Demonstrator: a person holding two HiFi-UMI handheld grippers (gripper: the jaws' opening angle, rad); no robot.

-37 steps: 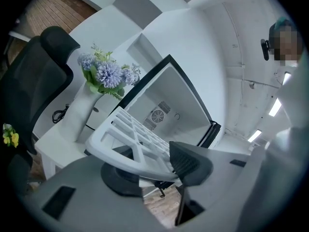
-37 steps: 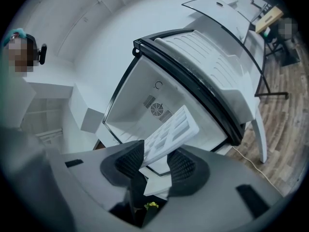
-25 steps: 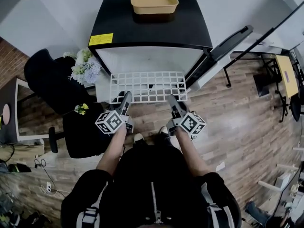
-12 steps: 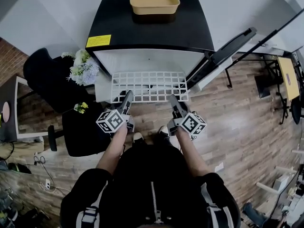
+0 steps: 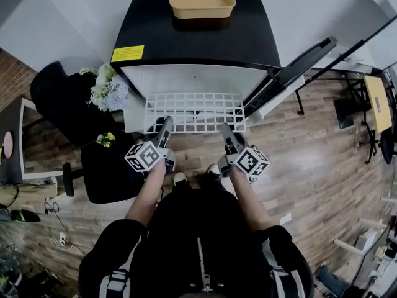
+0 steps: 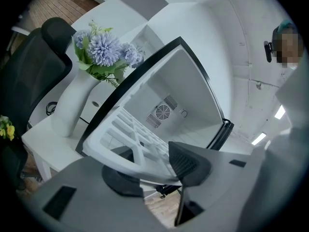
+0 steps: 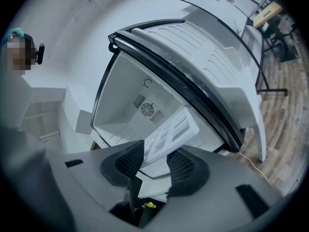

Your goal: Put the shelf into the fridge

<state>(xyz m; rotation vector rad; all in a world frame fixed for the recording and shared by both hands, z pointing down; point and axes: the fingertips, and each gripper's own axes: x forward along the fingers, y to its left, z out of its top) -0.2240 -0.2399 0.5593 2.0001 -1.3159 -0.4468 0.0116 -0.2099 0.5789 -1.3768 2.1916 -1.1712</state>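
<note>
A white grid shelf (image 5: 195, 112) lies level at the mouth of the open black mini fridge (image 5: 192, 39), its far edge at the white cavity. My left gripper (image 5: 165, 126) holds the shelf's near left edge. Its jaws are closing, with the shelf's rim (image 6: 140, 139) between the pads of the left gripper (image 6: 154, 166). My right gripper (image 5: 224, 131) is shut on the near right edge. In the right gripper view the shelf (image 7: 169, 132) runs from between the pads of the right gripper (image 7: 154, 166) toward the fridge's fan wall (image 7: 145, 108).
A yellow tray (image 5: 202, 2) sits on the fridge's top. The fridge door (image 5: 291, 67) stands open to the right. White and blue flowers (image 5: 108, 89) and a black chair (image 5: 59, 101) stand left of the fridge. The floor (image 5: 310, 160) is wood.
</note>
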